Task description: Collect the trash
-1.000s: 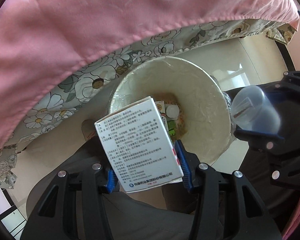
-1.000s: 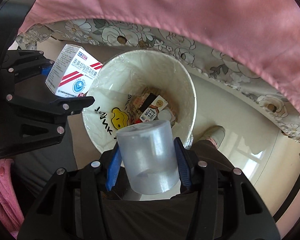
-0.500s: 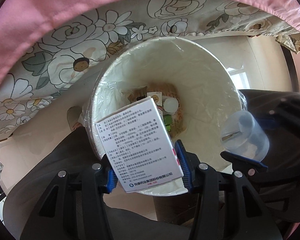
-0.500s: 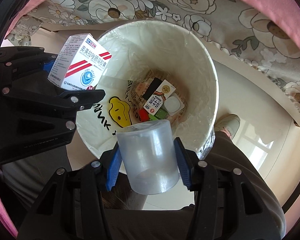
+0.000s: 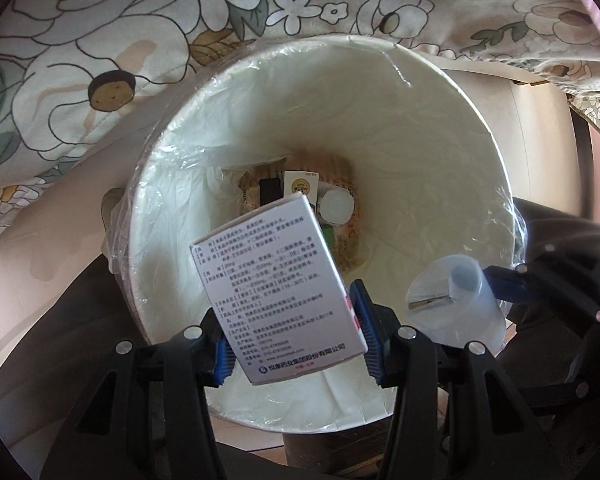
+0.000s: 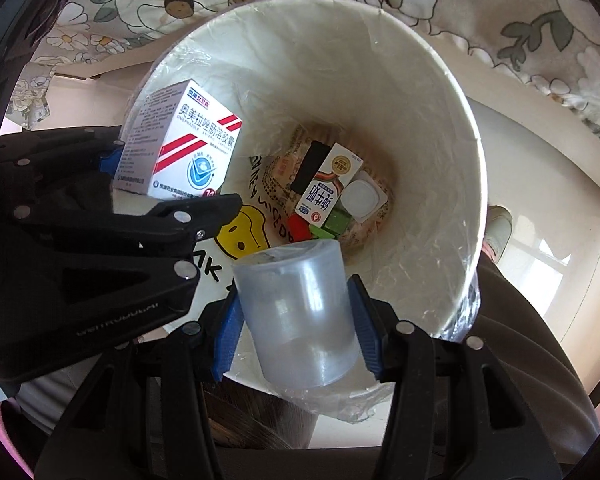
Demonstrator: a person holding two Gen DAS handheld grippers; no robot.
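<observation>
A: Where did the bin (image 5: 380, 92) lie from the two grippers?

B: Straight below both. The left gripper (image 5: 296, 344) was clamped on a medicine box (image 5: 276, 292), long axis pointing into the opening; the right gripper (image 6: 296, 336) pinched a clear plastic cup (image 6: 296, 316), just beside it above the near rim.

Handheld grippers, matching pair
Left gripper (image 5: 294, 330) and right gripper (image 6: 296, 326): black angular frames, ribbed blue pads (image 5: 366, 330), silver screws (image 6: 403, 327), lower frame.
</observation>
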